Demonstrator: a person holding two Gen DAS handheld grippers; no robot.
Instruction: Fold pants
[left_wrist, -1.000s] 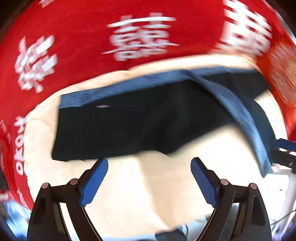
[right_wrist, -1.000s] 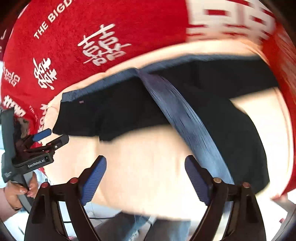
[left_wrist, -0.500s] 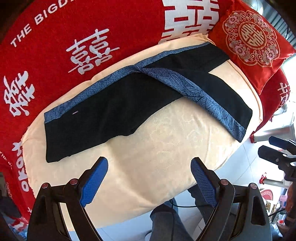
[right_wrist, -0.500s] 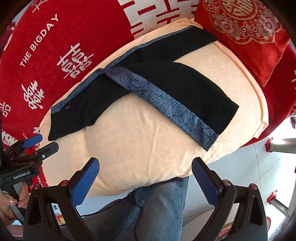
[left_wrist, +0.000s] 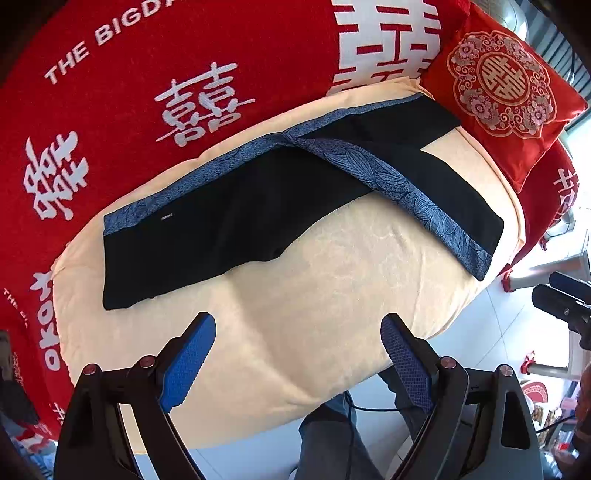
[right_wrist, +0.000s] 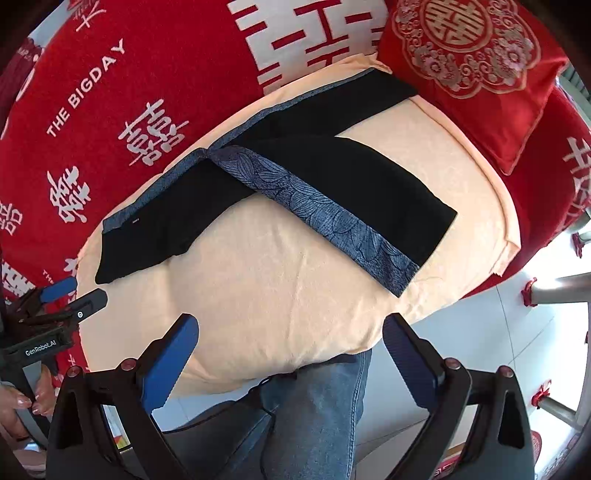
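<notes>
2 readable prints: red blanket (right_wrist: 155, 85) "THE BIGDAY", left gripper (right_wrist: 70, 295) "GenRobot.AI".

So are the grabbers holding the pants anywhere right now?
No. The left gripper and right gripper are both open and empty, and the pants lie untouched on the cream cushion.

A cream cushion (left_wrist: 332, 295) rests on a red printed blanket (left_wrist: 184, 48) and carries black pants (left_wrist: 240, 214) with one blue-striped leg folded across
</notes>
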